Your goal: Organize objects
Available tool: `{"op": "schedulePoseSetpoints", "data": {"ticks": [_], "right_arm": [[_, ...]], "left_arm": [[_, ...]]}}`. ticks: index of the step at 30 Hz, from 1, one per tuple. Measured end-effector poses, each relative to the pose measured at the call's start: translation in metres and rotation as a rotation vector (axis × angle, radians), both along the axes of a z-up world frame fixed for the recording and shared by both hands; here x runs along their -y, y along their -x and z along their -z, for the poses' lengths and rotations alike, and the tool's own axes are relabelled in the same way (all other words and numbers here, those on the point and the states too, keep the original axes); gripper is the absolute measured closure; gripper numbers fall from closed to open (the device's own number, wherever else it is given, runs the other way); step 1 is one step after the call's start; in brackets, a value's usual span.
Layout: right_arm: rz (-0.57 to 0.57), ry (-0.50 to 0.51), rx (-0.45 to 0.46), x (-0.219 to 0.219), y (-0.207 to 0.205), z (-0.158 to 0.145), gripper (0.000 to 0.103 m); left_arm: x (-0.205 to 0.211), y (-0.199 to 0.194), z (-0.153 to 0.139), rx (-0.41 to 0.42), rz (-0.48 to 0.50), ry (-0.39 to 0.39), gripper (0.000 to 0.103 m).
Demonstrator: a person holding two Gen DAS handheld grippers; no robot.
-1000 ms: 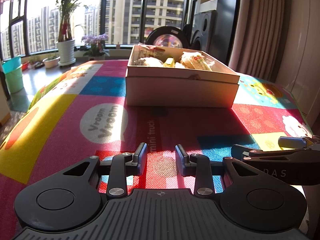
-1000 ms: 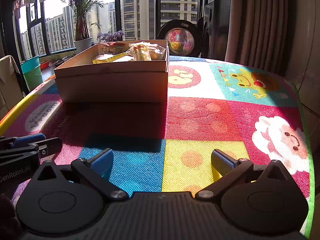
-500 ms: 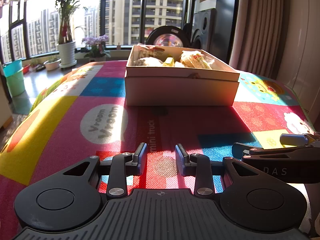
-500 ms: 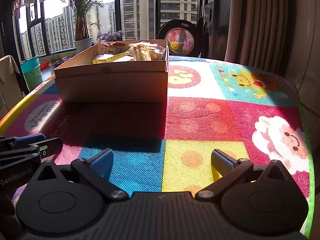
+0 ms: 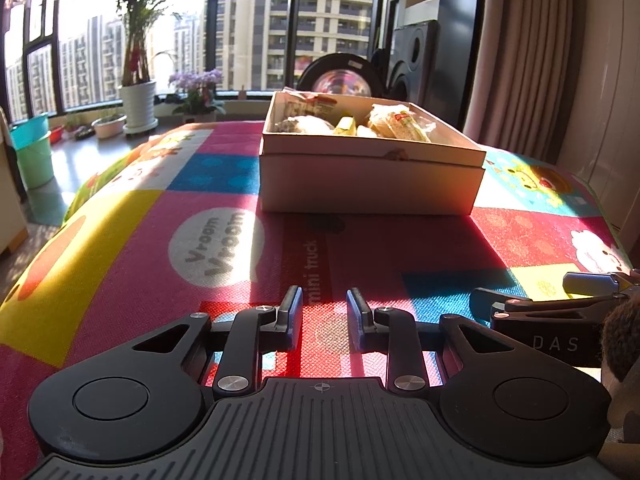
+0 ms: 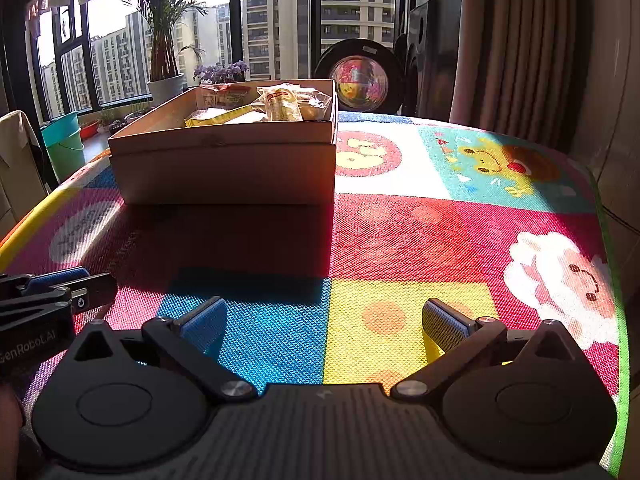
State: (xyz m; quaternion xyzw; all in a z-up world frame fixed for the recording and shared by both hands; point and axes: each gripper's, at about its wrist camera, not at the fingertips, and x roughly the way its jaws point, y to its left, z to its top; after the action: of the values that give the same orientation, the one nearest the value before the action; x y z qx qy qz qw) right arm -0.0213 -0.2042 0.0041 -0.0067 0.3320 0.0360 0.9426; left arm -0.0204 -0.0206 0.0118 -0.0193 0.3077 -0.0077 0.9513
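Plainly, the things to organize are the wrapped snack packets [image 5: 400, 126] lying loose in the open cardboard box [image 5: 370, 178], which stands toward the far edge of the table, well apart from both grippers. They look light and soft: clear crinkly film around what seem to be pastries or buns, so they will likely crush under a hard squeeze and slip if pinched only by a loose corner of wrap. A gentle hold across the body of a packet, or on a gathered seam at its end, seems the safer choice. A flat yellow sachet [image 6: 216, 119] lies among them and would probably have to be taken by its edge. The box itself is stiff with thin straight walls.

The left gripper [image 5: 323, 312] hovers low near the table's near edge, its jaws close to each other with a narrow gap and nothing between them. The right gripper [image 6: 324, 322] sits just beside it, jaws spread wide and empty.

The table wears a bright patchwork play mat [image 6: 400, 236] with a woven, grippy texture, half in hard sunlight and half in the box's shadow. Beyond the far edge are tall windows, a potted plant [image 5: 138, 96], a teal bucket [image 5: 32, 148], a speaker [image 5: 416, 68] and a curtain [image 6: 516, 48].
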Motion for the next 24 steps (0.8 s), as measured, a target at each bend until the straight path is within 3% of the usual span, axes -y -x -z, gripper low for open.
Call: {"op": "schedulePoseSetpoints", "data": {"ticks": [3,6,10,14,24], "right_arm": [[0.0,-0.001,0.0,0.0,-0.0001,0.0,0.0],[0.0,-0.002,0.0,0.0004,-0.0001,0.0,0.0],[0.0,-0.003,0.0,0.0003,0.0,0.0,0.0],[0.0,-0.003,0.0,0.0001,0.0,0.0,0.0],[0.0,-0.003,0.0,-0.0002,0.0,-0.0001,0.0]], "left_arm": [[0.0088,0.0023,0.0004,-0.003,0.023,-0.068,0.071],[0.0006,0.0021,0.0003,0.001,0.022,-0.021,0.071],[0.006,0.0041,-0.0011,0.018,-0.014,-0.075,0.065],[0.0081,0.0034,-0.0016,0.018,-0.024,-0.1,0.064],[0.0039,0.0049,-0.0003,0.002,-0.026,-0.075,0.067]]}}
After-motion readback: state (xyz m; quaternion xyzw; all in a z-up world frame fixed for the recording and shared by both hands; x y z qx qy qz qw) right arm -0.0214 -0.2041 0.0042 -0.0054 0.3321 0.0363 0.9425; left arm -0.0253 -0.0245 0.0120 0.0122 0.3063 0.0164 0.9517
